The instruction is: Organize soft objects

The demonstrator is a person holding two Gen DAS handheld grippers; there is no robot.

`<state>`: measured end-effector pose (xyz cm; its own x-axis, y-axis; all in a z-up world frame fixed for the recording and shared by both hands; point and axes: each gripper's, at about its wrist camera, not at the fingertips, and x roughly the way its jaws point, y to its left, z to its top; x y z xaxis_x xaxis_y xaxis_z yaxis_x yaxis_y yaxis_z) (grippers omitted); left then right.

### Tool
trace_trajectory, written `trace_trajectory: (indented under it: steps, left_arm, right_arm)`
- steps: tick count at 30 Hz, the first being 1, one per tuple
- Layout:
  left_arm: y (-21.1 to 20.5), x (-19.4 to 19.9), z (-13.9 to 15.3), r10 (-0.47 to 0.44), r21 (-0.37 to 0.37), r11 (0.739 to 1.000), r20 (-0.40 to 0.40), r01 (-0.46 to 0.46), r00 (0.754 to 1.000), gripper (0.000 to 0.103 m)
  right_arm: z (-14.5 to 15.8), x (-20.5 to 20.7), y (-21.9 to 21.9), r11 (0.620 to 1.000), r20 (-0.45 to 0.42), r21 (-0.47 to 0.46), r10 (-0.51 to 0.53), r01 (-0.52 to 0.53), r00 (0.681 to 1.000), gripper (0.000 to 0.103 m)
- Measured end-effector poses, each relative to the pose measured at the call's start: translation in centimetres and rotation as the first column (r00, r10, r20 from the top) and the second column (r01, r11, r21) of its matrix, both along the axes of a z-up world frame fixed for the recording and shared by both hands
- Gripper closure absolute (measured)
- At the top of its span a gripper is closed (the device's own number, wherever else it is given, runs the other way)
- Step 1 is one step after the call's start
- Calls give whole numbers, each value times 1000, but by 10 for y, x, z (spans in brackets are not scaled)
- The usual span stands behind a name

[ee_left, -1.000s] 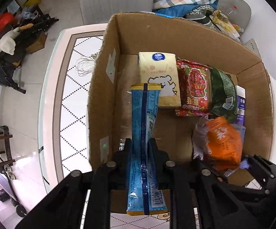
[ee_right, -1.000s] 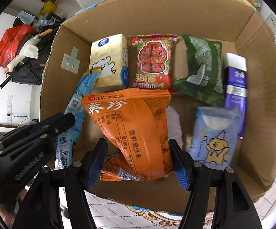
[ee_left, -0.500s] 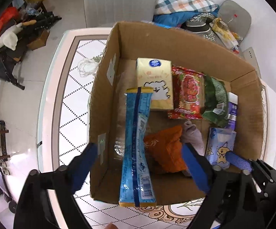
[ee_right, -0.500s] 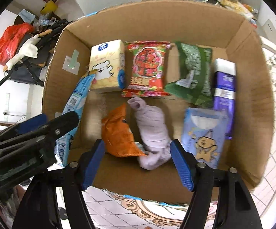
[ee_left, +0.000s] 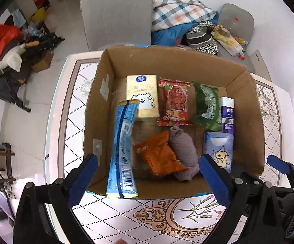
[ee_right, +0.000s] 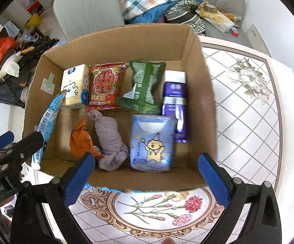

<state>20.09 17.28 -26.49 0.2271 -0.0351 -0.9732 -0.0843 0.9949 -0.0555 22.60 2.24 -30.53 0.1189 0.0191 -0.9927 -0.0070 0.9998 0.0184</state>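
An open cardboard box (ee_left: 248, 111) on the table holds soft packs. My left gripper (ee_left: 148, 162) hovers above its near side, jaws opening wide. Between them but untouched, a long blue packet (ee_left: 123, 152) leans over the box's near-left rim. My right gripper (ee_right: 147, 158) hangs over the near wall (ee_right: 147, 181), jaws opening with nothing in them. Below it lie an orange packet (ee_right: 79, 140), a rolled purple sock (ee_right: 110, 140) and a light-blue tissue pack (ee_right: 153, 142). The long blue packet (ee_right: 49, 120) shows at the left.
Along the box's far side lie a yellow tissue pack (ee_left: 142, 97), a red packet (ee_left: 175, 101), a green packet (ee_left: 207, 105) and a purple-white pack (ee_left: 227, 113). The patterned table (ee_right: 248, 111) extends right. Grey chairs (ee_left: 116, 14) piled with clothes stand behind.
Both grippers opened and rose. The long blue packet came free of the left jaws and leans on the rim. The orange packet dropped from the right jaws into the box beside the sock.
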Motion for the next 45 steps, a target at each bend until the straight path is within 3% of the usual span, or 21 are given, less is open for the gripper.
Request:
trace_trajectory:
  steps: [6,11,17,20,25,33,45]
  left_arm:
    - [-15,-6,29,-24,20,1000,58,23,998,1]
    - [-26,-27,72,-40,36,999,116,36,992,1]
    - [-36,-74,152,-44,59,998,242,31,969,1]
    - [-37,-96,187,-43,47,998,277,31,960,1]
    - [-40,-123,227,-32,56,998,326,14,945,1]
    - [-47,-150,257,-27,81,997,375,-4,927,1]
    - [-51,-163,266,-22,93,996,387,-15,922,1]
  right_arm:
    - [20,-8,-16,1000,28,3,-26,26,999,0]
    - [61,-28,-32,998,78,45,-46,43,996,0]
    - [149,-74,-44,997,198,71,-38,24,979,0]
    - [203,-104,-48,998,296,63,-26,8,955,0]
    - [255,-131,-52,998,371,60,-26,4,928,0]
    - [300,-159,-58,999,421,42,-23,6,907,0]
    - [322,-177,-66,1000,441,19,-16,8,897,0]
